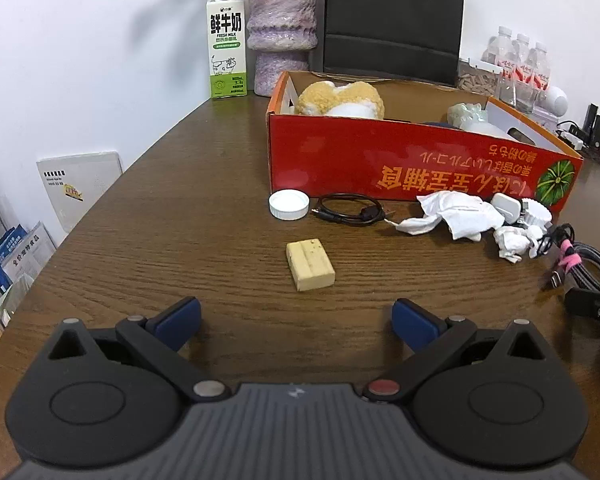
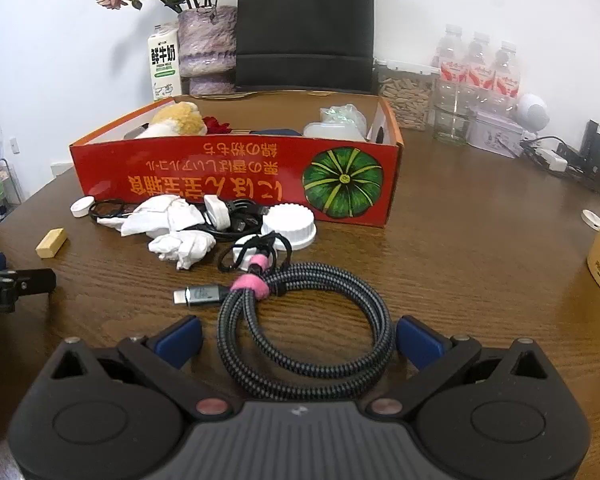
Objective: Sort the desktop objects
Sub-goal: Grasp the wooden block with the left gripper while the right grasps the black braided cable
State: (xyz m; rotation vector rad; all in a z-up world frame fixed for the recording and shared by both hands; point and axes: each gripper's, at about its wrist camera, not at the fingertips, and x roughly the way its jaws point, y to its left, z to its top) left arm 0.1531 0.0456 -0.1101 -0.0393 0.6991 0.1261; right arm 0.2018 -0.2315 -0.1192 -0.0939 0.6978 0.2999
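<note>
Braided grey cable [image 2: 304, 320], coiled and bound with a pink strap, lies on the wooden table [image 2: 480, 240] between the wide-spread fingers of the right gripper [image 2: 298, 338]. Left gripper [image 1: 296, 320] likewise spread wide and empty, a tan block [image 1: 310, 265] just ahead; red box [image 1: 400, 160] stands behind.

Wood, card, cloth and plastic on one table

We see a dark table [image 1: 180, 216] with a wood-grain face and a soft sheen, and a red box [image 2: 236, 176] of printed card, glossy outside, plain brown inside. The coiled cable [image 2: 308, 320] wears a rough braided cloth sleeve, a fuzzy pink strap and a shiny metal plug. The white lid [image 1: 289, 204] looks like smooth plastic with a ribbed rim. The crumpled tissue [image 1: 456, 212] is soft matt paper; the tan block [image 1: 310, 265] is matt and pitted. The plush toy [image 1: 340, 100] is woolly. Each claw, left [image 1: 296, 322] and right [image 2: 298, 340], has matt black plastic arms and blue pads [image 1: 179, 323].
</note>
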